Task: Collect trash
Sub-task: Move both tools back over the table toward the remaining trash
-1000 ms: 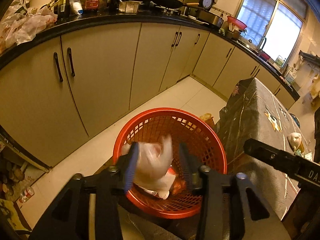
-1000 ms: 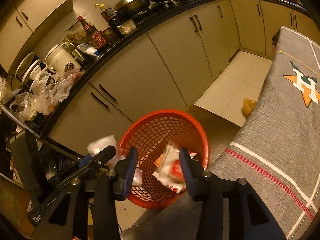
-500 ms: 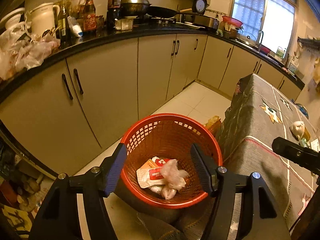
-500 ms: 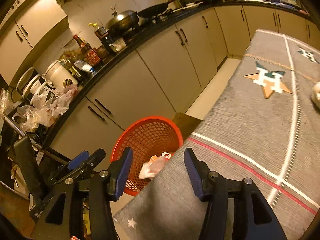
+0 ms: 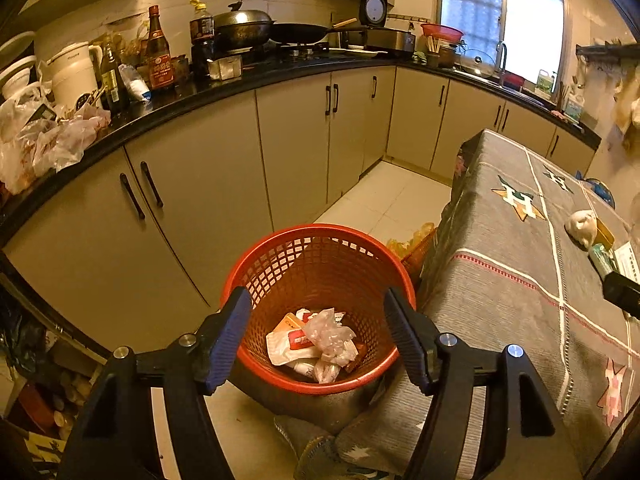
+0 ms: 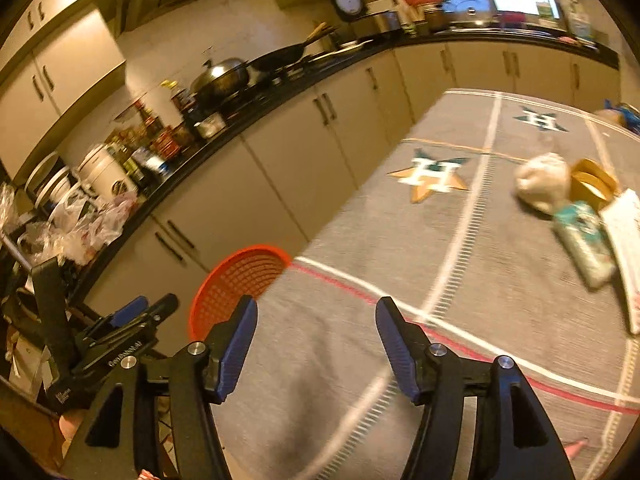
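Observation:
An orange mesh basket (image 5: 280,252) stands on the floor beside the table and holds crumpled plastic and wrappers (image 5: 320,340). My left gripper (image 5: 318,304) is open and empty above the basket. My right gripper (image 6: 316,312) is open and empty over the grey tablecloth (image 6: 440,240); the basket's rim (image 6: 224,280) shows at its left. On the table lie a crumpled white wad (image 6: 542,182), a teal packet (image 6: 584,240), a yellow item (image 6: 592,180) and a white paper (image 6: 628,248). The wad also shows in the left wrist view (image 5: 582,226).
Beige cabinets (image 5: 240,184) with a black counter (image 5: 200,92) run along the left and back, crowded with bottles, pots and plastic bags (image 5: 44,140). A yellow bag (image 5: 412,236) lies on the floor behind the basket. The left gripper shows in the right wrist view (image 6: 132,320).
My left gripper opened and dropped the plastic bag into the basket, then rose. My right gripper opened, let its trash fall in, and swung right over the table.

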Available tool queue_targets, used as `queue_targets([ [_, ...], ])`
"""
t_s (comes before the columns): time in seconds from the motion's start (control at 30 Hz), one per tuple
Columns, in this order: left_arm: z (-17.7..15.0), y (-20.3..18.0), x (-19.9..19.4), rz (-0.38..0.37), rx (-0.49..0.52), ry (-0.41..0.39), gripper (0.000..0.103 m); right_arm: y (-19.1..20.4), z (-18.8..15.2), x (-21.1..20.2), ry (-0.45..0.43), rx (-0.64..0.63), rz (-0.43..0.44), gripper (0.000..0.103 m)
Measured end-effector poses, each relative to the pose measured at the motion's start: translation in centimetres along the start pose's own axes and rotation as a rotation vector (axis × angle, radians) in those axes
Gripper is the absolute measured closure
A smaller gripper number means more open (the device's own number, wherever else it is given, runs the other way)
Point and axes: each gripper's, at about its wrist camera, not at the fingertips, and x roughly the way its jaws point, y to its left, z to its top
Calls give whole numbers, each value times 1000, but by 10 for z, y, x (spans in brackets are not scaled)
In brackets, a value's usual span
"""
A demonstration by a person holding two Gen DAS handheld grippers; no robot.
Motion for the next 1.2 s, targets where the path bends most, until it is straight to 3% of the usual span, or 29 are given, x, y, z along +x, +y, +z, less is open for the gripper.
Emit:
queue_targets([
  [0.33, -3, 2, 1, 22, 16, 16, 34, -51, -8, -37, -38, 77, -91, 35],
  [0.97, 9, -5, 24, 30, 44, 47, 34, -88, 0, -60, -86, 133, -182, 32],
  [1.2, 23, -33, 18, -44, 56, 28, 31, -127, 0, -100, -147, 164, -286, 30],
])
